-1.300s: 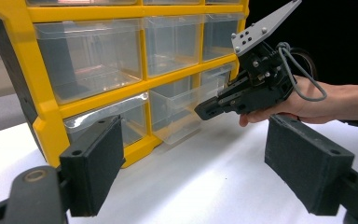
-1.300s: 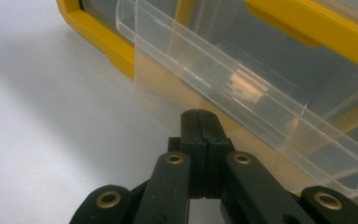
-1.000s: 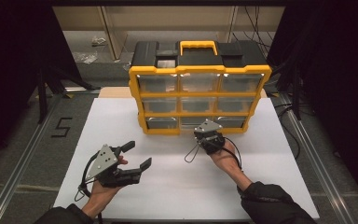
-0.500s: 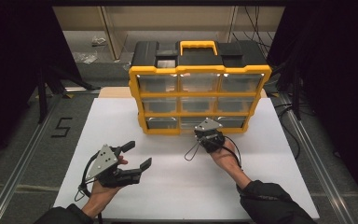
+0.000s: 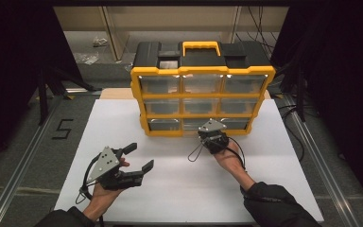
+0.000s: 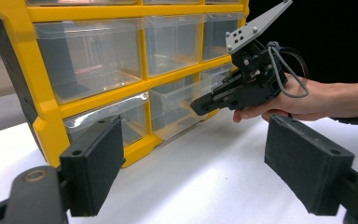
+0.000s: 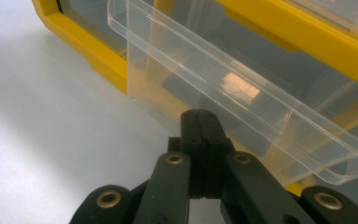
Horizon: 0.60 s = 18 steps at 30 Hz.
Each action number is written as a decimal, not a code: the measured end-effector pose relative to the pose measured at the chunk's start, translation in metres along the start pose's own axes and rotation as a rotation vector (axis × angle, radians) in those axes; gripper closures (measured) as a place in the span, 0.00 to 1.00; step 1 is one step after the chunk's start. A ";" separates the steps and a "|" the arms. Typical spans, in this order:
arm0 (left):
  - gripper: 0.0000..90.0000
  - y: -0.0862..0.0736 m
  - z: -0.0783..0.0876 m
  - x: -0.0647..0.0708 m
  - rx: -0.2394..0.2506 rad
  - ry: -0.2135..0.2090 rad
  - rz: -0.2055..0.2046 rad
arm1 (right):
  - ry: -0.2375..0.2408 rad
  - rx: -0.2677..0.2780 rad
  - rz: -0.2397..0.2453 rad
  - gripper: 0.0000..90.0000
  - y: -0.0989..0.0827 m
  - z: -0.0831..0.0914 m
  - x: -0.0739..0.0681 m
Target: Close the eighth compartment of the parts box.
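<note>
A yellow organizer (image 5: 202,90) with clear drawers stands at the far side of the white table (image 5: 179,189). The right gripper (image 5: 209,134) is at its bottom row, jaws pressed flat together with nothing visible between them, their tips against the front of the middle drawer (image 7: 242,100). That drawer stands partly out of the frame, its rim jutting forward over the table in the right gripper view; a small pale piece shows through its wall, too blurred to identify. From the pictures I cannot tell whether the drawer is being pulled out or pushed in; the clenched tips resting on its front face suggest a push or a hook rather than a pinch. The left gripper (image 5: 139,158) hovers over the near left of the table, jaws wide apart and empty, well apart from the organizer. The next move probably calls for a straight motion along the drawer's slide, kept level so the drawer does not skew or jam in its slot.
</note>
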<state>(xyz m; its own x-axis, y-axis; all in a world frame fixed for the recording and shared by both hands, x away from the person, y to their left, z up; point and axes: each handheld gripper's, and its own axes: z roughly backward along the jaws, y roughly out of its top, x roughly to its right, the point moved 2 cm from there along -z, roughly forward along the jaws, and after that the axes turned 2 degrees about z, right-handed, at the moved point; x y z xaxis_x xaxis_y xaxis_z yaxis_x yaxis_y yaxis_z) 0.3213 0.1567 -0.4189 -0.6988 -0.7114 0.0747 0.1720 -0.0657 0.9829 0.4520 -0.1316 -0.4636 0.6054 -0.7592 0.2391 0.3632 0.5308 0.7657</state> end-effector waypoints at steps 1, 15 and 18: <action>0.21 0.000 0.000 0.000 0.000 0.001 0.001 | 0.000 -0.001 0.000 1.00 0.000 0.000 0.000; 0.21 0.000 0.000 0.000 -0.001 0.000 0.001 | -0.011 0.000 -0.020 1.00 -0.001 0.000 0.006; 0.21 0.000 0.000 0.000 -0.001 0.000 0.002 | -0.014 -0.001 -0.023 1.00 -0.001 0.001 0.008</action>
<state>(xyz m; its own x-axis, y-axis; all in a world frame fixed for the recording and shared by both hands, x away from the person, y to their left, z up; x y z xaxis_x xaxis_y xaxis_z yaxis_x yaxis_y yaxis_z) 0.3215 0.1567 -0.4190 -0.6982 -0.7118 0.0763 0.1740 -0.0653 0.9826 0.4562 -0.1385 -0.4619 0.5872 -0.7762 0.2294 0.3777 0.5135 0.7705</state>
